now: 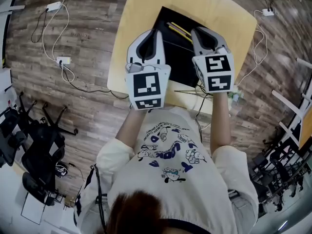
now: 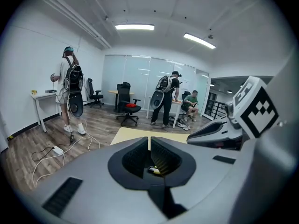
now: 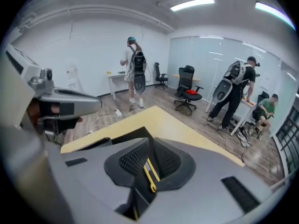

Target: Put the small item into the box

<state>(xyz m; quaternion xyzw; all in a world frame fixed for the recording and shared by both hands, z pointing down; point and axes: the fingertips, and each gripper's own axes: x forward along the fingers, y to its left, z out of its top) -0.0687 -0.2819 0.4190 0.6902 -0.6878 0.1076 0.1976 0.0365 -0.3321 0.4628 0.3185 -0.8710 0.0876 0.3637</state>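
A black box [image 1: 180, 65] lies on the yellow table [image 1: 219, 9], with thin yellow stick-like items [image 1: 178, 30] on it at its far side. I hold both grippers side by side above the box. My left gripper [image 1: 153, 35] has its jaws pressed together [image 2: 149, 146], and a small yellow and black piece [image 2: 154, 171] shows through the hollow behind them. My right gripper [image 1: 197, 33] is also shut [image 3: 150, 146]. Through its hollow a long yellow item [image 3: 150, 171] shows, lying below. I see nothing pinched between either pair of tips.
The table stands on a wooden floor with white power strips [image 1: 54, 6] and cables [image 1: 73, 77] at its left. Black office chairs [image 1: 34, 145] stand at the lower left. People with backpacks [image 2: 164, 99] and desks are farther off in the room.
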